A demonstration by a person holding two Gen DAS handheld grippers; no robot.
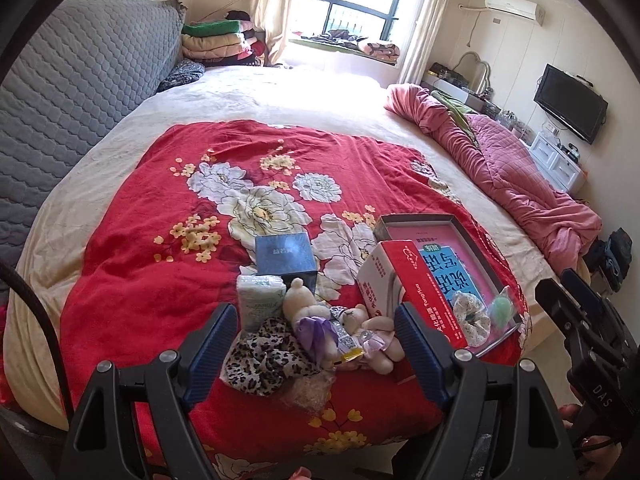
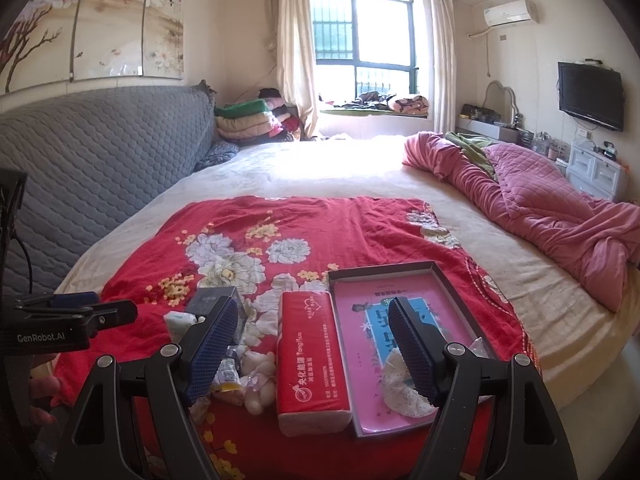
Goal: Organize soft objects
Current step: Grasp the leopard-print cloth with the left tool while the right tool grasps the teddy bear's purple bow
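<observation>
On the red floral blanket (image 1: pixel 160 240) lie a leopard scrunchie (image 1: pixel 260 360), two small plush bears (image 1: pixel 320 320), a small tissue pack (image 1: pixel 258 300) and a dark blue box (image 1: pixel 285 256). A red tissue pack (image 2: pixel 310 360) lies beside an open grey box with a pink inside (image 2: pixel 404 292) that holds a white floral scrunchie (image 2: pixel 404 392) and a green thing (image 1: pixel 502 308). My left gripper (image 1: pixel 316 356) is open just above the scrunchie and bears. My right gripper (image 2: pixel 316 352) is open above the red pack and grey box.
A grey quilted headboard (image 1: pixel 80 80) stands at the left. A crumpled pink quilt (image 2: pixel 540 208) lies on the bed's right side. Folded blankets (image 2: pixel 248 120) are stacked by the window. A TV (image 2: pixel 590 94) and white drawers (image 2: pixel 592 172) stand at the right wall.
</observation>
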